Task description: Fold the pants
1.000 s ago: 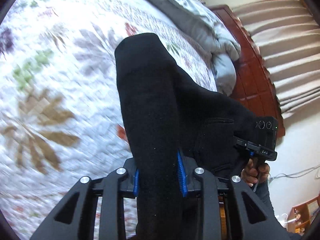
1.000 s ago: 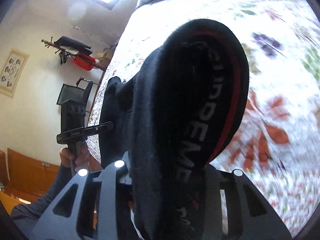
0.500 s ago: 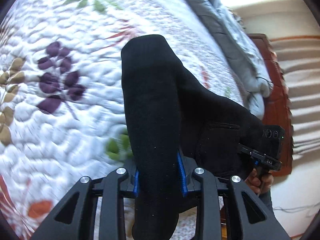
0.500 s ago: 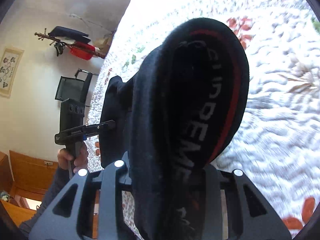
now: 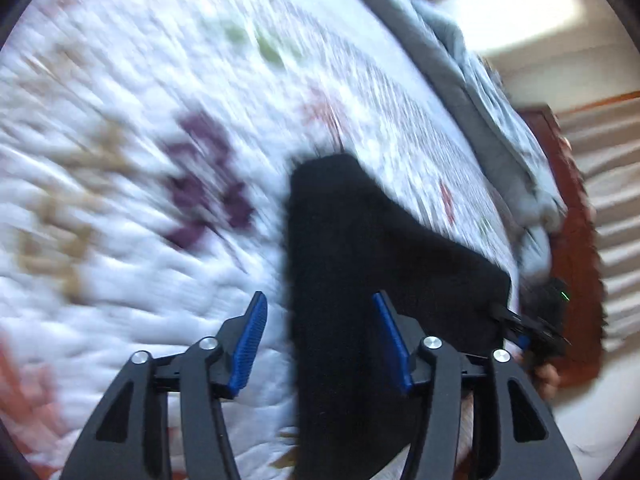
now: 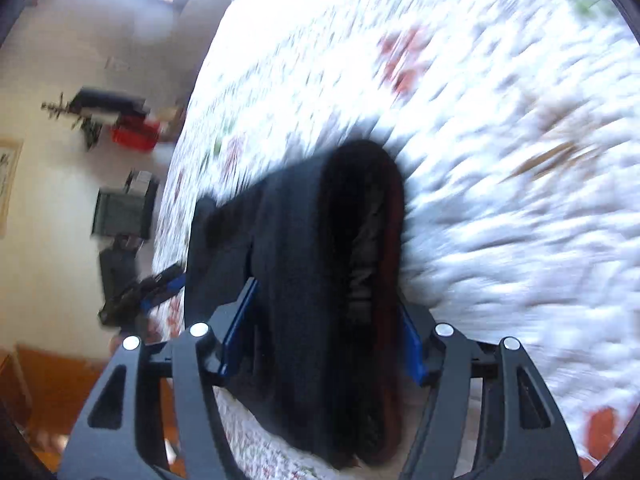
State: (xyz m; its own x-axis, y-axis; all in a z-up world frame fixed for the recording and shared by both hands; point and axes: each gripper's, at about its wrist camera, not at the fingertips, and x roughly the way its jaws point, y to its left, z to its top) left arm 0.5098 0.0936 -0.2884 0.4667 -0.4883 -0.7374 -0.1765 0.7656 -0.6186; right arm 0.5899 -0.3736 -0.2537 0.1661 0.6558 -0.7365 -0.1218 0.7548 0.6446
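Black pants [image 5: 360,248] lie folded over on the flowered white quilt [image 5: 140,120]. My left gripper [image 5: 319,300] straddles one folded end. Its jaws are opening, and its left blue pad [image 5: 250,340] stands clear of the cloth. In the right wrist view the same pants [image 6: 288,240] show their waistband with a red stripe [image 6: 394,240]. My right gripper [image 6: 328,300] is around that end with its jaws opening, and the cloth sits loose between the pads. Both views are blurred.
A grey-blue duvet [image 5: 500,120] is bunched along the far side of the bed, by a dark wooden headboard [image 5: 576,240] and curtains [image 5: 616,160]. Past the other bed edge are a coat rack with a red bag [image 6: 132,136], a black chair [image 6: 124,212] and wooden furniture [image 6: 52,392].
Both grippers came down toward the quilt with the pants, then their jaws spread apart. The cloth, pinched tight before, now sits loose between the pads.
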